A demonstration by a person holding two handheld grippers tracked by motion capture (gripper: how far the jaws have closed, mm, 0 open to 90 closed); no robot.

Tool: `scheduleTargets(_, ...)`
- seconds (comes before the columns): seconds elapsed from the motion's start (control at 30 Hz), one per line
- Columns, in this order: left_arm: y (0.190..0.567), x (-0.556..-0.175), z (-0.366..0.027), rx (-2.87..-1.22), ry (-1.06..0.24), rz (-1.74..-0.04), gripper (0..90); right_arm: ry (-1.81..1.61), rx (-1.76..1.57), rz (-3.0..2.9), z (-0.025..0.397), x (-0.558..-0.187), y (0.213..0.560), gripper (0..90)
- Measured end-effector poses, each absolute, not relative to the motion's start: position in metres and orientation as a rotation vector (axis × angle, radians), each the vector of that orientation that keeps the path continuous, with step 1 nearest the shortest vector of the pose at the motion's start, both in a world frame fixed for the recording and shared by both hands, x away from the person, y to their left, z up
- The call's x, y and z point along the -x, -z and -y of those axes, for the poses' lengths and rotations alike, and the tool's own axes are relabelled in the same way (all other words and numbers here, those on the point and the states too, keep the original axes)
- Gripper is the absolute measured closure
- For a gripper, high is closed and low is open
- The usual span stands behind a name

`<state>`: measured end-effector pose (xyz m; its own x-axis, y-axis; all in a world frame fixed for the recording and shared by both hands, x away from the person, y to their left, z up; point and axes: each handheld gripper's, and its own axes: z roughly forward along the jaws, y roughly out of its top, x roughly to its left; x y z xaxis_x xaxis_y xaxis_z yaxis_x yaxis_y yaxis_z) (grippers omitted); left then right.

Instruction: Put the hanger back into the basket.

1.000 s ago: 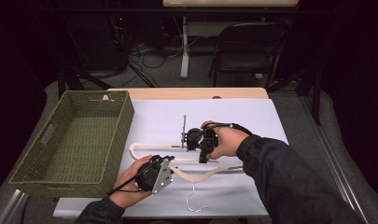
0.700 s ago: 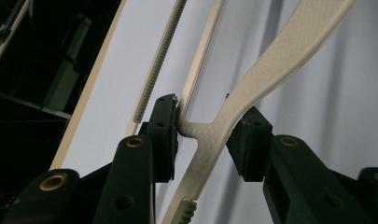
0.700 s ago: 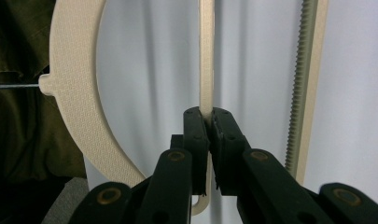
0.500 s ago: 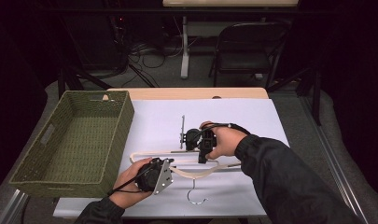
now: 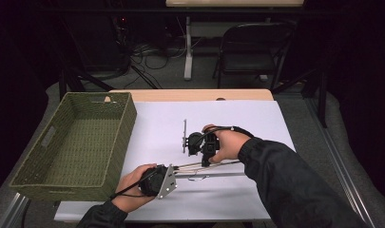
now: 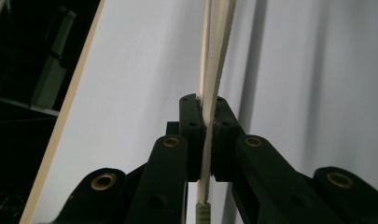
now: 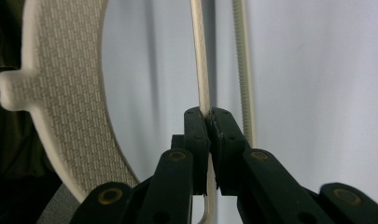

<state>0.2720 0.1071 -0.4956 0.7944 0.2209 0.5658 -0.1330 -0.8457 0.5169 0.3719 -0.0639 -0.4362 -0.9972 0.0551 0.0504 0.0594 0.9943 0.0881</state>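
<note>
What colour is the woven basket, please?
Olive green; the basket shows best in the high view.

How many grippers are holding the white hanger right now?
2. The left gripper clamps the hanger at its near-left end; the right gripper clamps a thin bar of it, nearer the table's middle.

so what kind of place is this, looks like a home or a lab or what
Probably a lab or recording workspace rather than a home: a table under a white sheet, dark surroundings, loose cables on the floor behind it, a folding chair, and handheld grippers in use.
</note>
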Motion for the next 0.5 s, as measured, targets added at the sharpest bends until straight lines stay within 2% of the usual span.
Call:
scheduleTargets(0.3, 0.493, -0.272, -0.107, -2.429, -0.857, -0.089, 87.1, 0.167, 0.116, 3.125, 0.065, -0.372, 0.433, 82.9)
scheduleTargets(0.5, 0.494, -0.274, -0.105, -2.462, -0.829, -0.142, 87.2, 0.278, 0.172, 3.179, 0.07, -0.376, 0.422, 74.0)
